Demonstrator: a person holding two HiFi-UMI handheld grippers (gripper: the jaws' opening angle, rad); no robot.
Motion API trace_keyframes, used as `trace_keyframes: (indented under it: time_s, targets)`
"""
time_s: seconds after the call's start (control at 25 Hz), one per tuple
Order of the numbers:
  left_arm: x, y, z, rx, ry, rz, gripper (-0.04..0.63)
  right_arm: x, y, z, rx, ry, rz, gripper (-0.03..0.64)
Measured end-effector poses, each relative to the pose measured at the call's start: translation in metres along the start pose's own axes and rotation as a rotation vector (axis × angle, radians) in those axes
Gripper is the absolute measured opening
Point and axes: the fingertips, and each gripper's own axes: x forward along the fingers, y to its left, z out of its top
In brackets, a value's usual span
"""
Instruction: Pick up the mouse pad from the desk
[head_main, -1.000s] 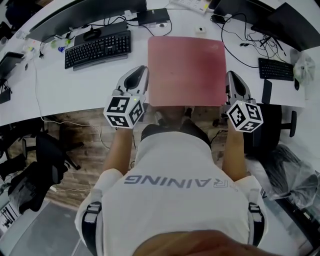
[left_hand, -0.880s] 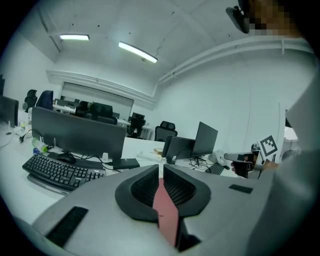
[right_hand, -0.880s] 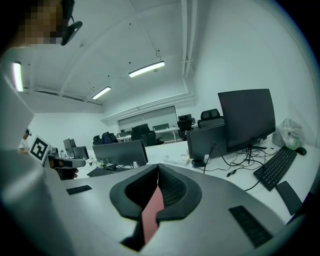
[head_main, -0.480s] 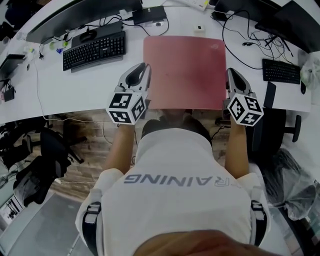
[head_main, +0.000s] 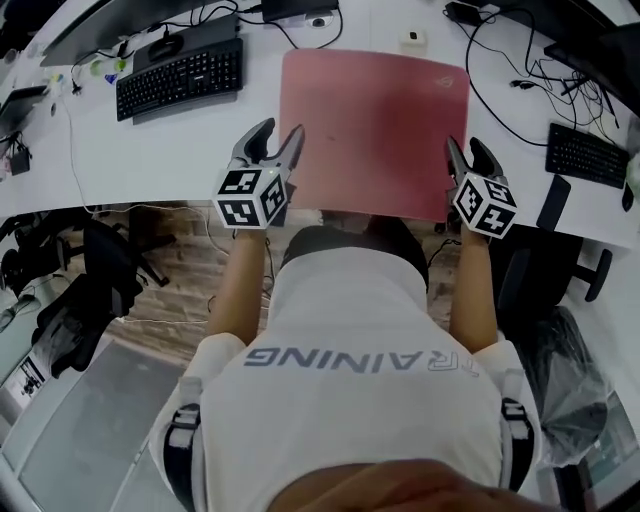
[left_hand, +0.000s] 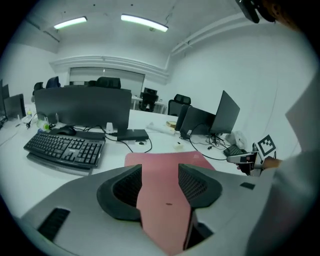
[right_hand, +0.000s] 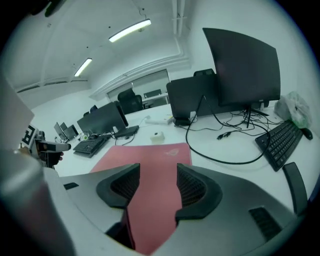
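The red mouse pad (head_main: 375, 130) lies on the white desk (head_main: 160, 160), its near edge reaching out over the desk's front edge. My left gripper (head_main: 282, 135) is at the pad's near left corner and my right gripper (head_main: 463, 150) at its near right corner. Both sets of jaws are opening. In the left gripper view the pad (left_hand: 165, 200) runs through the gap of the left gripper (left_hand: 160, 187) without the pads pressing on it. The right gripper view shows the same: the pad (right_hand: 150, 200) passes loose between the spread jaws of the right gripper (right_hand: 157, 187).
A black keyboard (head_main: 180, 78) and a mouse (head_main: 165, 45) sit left of the pad. A second keyboard (head_main: 588, 155) and black cables (head_main: 500, 70) lie to the right. A small white box (head_main: 411, 38) stands behind the pad. Monitors (left_hand: 82, 107) line the desk's back.
Both grippers have sunk toward the desk with the pad. Their jaws, shut on the pad's side edges before, now stand apart.
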Motion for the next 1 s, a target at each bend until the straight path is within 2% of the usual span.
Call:
trace_keyframes:
  time_s: [0.16,0.4,0.56,0.76,1.0]
  targets:
    - [0.022,0.01,-0.032,-0.011,0.094,0.022,0.259,0.028,-0.023,-0.039,0.003,0.122,-0.05,0.31]
    - [0.05,0.029,-0.084,-0.036,0.262,0.069,0.302,0.051,-0.045,-0.083,0.008,0.256,-0.094,0.351]
    - [0.059,0.046,-0.109,-0.039,0.318,0.107,0.307,0.062,-0.046,-0.102,0.007,0.315,-0.09,0.354]
    - [0.067,0.054,-0.138,-0.089,0.381,0.116,0.319,0.064,-0.049,-0.109,-0.047,0.354,-0.128,0.354]
    - [0.071,0.057,-0.145,-0.09,0.401,0.107,0.321,0.064,-0.045,-0.108,-0.045,0.394,-0.149,0.342]
